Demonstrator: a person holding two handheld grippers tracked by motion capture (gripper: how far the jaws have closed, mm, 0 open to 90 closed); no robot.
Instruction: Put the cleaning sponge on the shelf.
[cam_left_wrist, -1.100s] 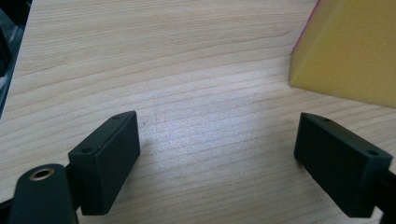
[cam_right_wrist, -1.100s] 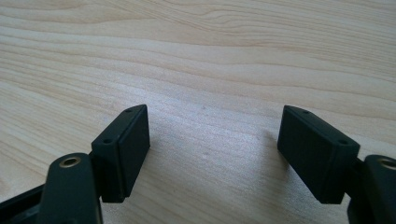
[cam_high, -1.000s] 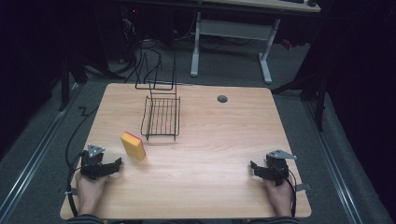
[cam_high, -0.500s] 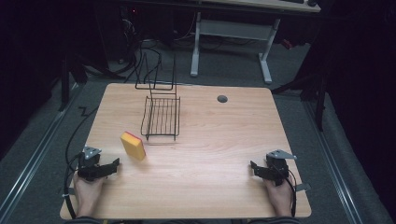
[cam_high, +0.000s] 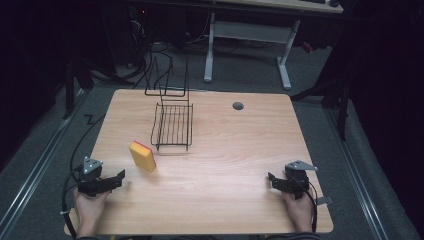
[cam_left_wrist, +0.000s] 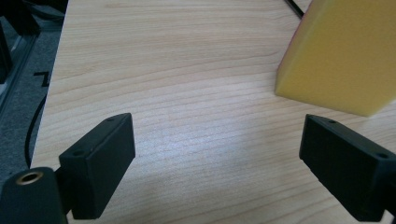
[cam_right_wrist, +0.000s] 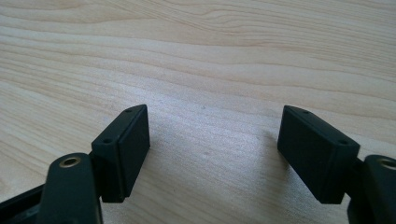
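Yellow foam with a thin pink face marks the sponge (cam_high: 142, 156), which stands on edge on the wooden table (cam_high: 225, 150), between the wire rack (cam_high: 172, 126) behind it and the left gripper (cam_high: 109, 183) in front of it. That gripper sits at the near left corner of the table, and the sponge lies ahead of it and off to its right, near but not touching. In the left gripper view the sponge (cam_left_wrist: 343, 53) fills the upper right corner, past the tip of the right-hand jaw, so it is not yet lined up between the two jaws. Those jaws have just been opening and now stand spread, with only bare wood between them.

The sponge's long axis runs across the table on a slant, from back left to front right, so its broad yellow side faces the left gripper at an angle. The right gripper (cam_high: 276, 182) rests at the near right corner, well apart from the sponge, its jaws also spread over bare table (cam_right_wrist: 196, 70).

The left hand is plainly the nearer one. My judgement is that it would need to swing right and forward to bring the sponge's thin sides between its jaws.
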